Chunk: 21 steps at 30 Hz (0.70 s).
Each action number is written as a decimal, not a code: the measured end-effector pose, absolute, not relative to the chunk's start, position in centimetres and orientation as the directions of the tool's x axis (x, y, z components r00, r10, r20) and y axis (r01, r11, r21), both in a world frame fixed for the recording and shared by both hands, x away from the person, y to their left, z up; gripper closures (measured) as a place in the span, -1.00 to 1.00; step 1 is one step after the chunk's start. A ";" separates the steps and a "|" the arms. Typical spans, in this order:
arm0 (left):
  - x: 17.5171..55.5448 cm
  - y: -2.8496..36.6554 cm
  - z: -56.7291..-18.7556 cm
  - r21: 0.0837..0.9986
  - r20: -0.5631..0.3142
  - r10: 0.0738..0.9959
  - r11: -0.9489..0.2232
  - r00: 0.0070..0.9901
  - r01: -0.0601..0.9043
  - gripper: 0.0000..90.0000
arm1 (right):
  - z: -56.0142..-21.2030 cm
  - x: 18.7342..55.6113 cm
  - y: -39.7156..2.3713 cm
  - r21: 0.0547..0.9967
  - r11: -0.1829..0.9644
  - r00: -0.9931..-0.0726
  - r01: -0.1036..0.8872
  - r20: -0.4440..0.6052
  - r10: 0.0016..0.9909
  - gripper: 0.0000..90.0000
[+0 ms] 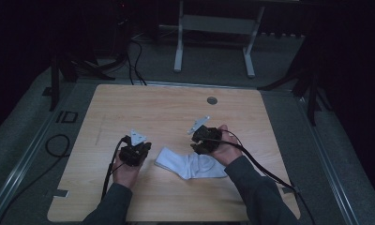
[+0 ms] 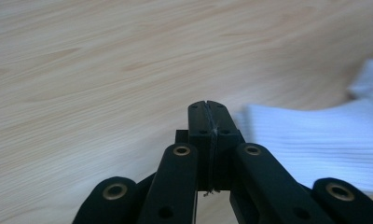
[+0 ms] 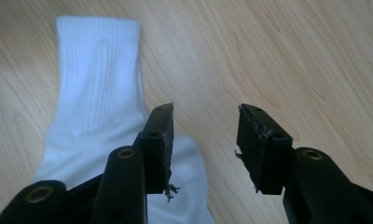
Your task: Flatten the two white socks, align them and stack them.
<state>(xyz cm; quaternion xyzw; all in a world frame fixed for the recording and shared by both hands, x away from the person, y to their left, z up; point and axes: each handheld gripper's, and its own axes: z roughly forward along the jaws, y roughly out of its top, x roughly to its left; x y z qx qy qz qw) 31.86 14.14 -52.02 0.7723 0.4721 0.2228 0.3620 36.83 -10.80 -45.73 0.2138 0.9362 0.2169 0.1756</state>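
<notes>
Sock (image 1: pixel 188 165) lies flat on the wooden table (image 1: pixel 148 108), between the two hands, seen from high up. The left gripper (image 1: pixel 135 151) sits just beside its ribbed end, and the right gripper (image 1: pixel 205 139) hangs over the other end. Up close, the left gripper's jaws are pressed together on nothing. The right gripper's jaws stand wide apart above the sock (image 3: pixel 98 88). My guess: lower the right one gently and pinch only cloth, not table.
</notes>
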 end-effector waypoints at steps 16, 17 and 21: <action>31.5 9.8 -54.4 0.700 0.041 0.819 -0.432 0.572 0.568 1.00 | -48.0 36.0 -14.4 0.467 0.785 -0.833 0.407 -0.164 0.529 0.29; 31.5 9.7 -54.7 0.692 0.043 0.822 -0.435 0.568 0.577 1.00 | -48.1 36.0 -14.5 0.463 0.786 -0.832 0.410 -0.163 0.530 0.29; 31.5 9.8 -55.1 0.683 0.044 0.821 -0.441 0.570 0.582 1.00 | -48.9 35.8 -14.9 0.455 0.783 -0.831 0.424 -0.149 0.537 0.32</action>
